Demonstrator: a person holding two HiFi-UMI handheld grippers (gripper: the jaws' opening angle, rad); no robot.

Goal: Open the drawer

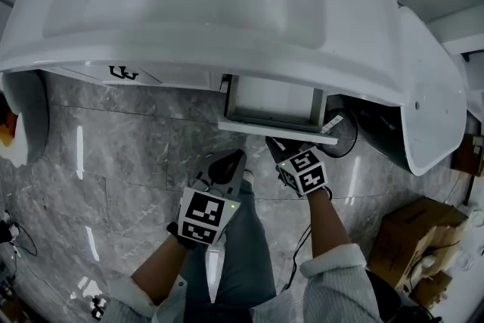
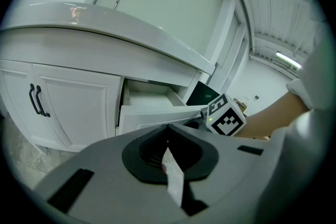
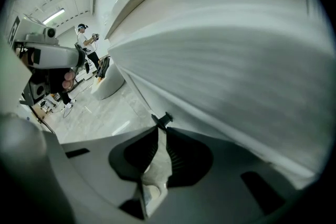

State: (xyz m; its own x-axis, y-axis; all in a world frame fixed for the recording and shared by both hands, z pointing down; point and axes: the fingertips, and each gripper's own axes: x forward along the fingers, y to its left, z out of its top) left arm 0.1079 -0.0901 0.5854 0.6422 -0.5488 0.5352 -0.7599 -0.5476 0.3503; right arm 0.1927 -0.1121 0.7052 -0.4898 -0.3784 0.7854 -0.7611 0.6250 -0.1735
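White vanity drawer (image 1: pixel 276 125) stood part-way out of the white cabinet (image 2: pixel 73 107), just under the front edge of the white ceramic basin (image 1: pixel 227 4). Right claw (image 3: pixel 159 127) was clamped on the small black handle (image 3: pixel 165 119) at the drawer's front panel. Left claw (image 2: pixel 168 128) was pressed together, empty, held near the drawer front but apart from it.

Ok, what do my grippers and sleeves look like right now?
The left gripper and right gripper are grey tapered shells with black ribbed pads inside, each carrying a white cube of black square markers. The sleeves are pale and finely striped.
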